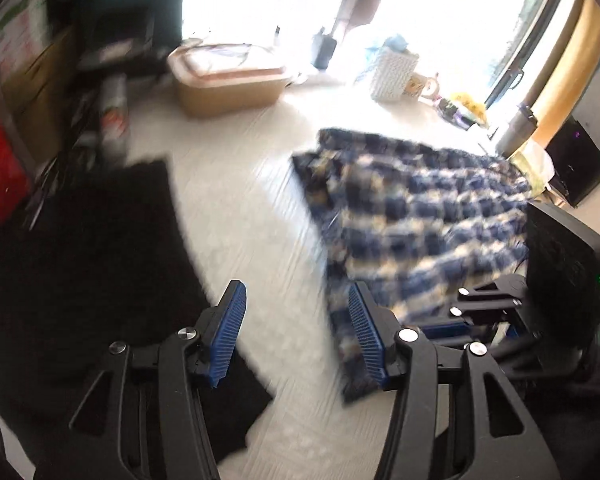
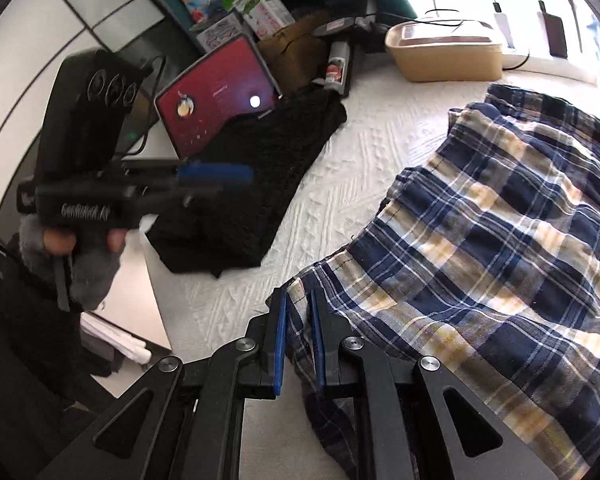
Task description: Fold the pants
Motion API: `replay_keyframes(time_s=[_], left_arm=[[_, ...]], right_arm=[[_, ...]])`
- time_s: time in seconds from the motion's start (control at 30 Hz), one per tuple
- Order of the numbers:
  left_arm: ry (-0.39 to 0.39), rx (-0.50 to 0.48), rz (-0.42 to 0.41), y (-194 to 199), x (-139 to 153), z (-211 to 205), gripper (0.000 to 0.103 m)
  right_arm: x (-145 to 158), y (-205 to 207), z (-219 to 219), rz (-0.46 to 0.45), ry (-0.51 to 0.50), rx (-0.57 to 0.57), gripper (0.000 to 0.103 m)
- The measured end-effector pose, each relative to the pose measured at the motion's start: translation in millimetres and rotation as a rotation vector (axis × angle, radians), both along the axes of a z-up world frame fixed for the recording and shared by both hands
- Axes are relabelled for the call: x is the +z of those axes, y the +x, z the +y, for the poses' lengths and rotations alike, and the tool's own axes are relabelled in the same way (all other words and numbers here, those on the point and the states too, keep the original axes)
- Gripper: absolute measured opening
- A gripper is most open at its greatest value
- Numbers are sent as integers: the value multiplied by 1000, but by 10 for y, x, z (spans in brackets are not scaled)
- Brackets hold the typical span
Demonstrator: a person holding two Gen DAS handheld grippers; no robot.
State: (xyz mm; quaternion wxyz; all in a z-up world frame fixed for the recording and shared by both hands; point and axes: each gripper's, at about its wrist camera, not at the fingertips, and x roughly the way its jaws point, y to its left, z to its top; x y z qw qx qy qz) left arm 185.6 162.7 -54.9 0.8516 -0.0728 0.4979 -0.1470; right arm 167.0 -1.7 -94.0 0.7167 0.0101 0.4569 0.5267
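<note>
Left wrist view: left gripper (image 1: 296, 334) stands with its jaws apart, nothing between the ribbed blue pads (image 1: 228, 332); bare white cover (image 1: 236, 200) shows through the gap. The cover is a textured weave, blurred here. The pants (image 1: 412, 220), soft plaid in navy, white and tan, lie rumpled on it to the right, their near edge just beside the right-hand pad. A flat black cloth (image 1: 80, 260) lies to the left. A tan bin (image 1: 228, 80) sits far back; the window glare washes out what is behind it. The right gripper (image 1: 480, 320) is partly in view at the pants' lower right edge, its tips hard to make out.

Right wrist view: sharper. Right gripper (image 2: 300, 336) is clamped on a bunched fold of the pants (image 2: 500, 240), the pads nearly together. The cloth hangs below, cut off by the frame. The left gripper (image 2: 216, 172) appears blurred, held by a hand (image 2: 80, 244) in a grey fuzzy sleeve.
</note>
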Motion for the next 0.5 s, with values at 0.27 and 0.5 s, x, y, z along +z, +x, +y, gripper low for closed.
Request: replay_keyframes(time_s=[0.27, 0.5], left_arm=[[-104, -75, 8, 709, -99, -503, 53], [-179, 22, 130, 1253, -489, -604, 53]], right_arm=[[443, 68, -836, -219, 10, -241, 87], [373, 382, -1708, -201, -56, -497, 87]])
